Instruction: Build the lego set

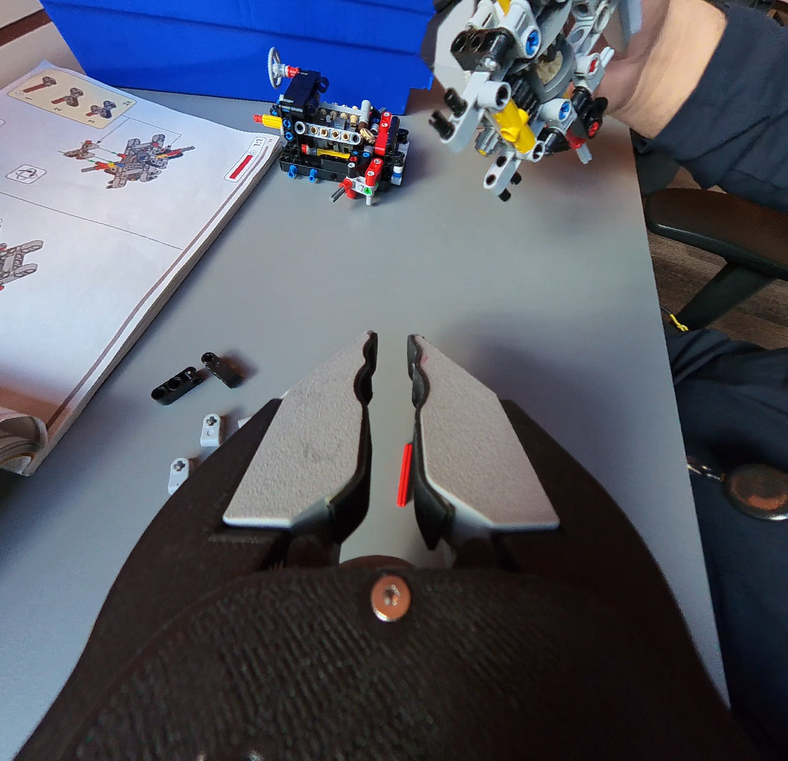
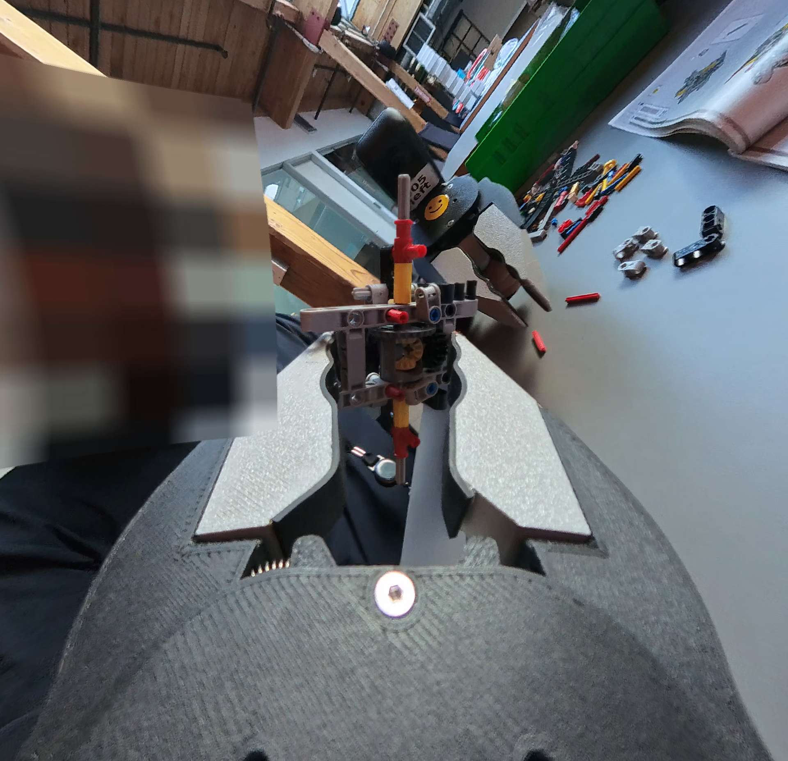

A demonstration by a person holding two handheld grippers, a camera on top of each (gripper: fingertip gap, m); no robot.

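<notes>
The right gripper was seen clamped on a grey brick-built gear assembly, its two fingers pressed against the frame's sides, with a yellow and red axle running through the assembly; the assembly was held in the air off the grey table, above its right edge. The left gripper was held low over the table with its fingers a narrow gap apart and nothing between them. A short red axle lay on the table beneath that gripper, beside its right finger. On the table to the left of the gripper lay two black connectors and two small grey connectors. Farther along the table stood a black, red and grey built module, with an open instruction booklet to its left and a blue bin behind it.
</notes>
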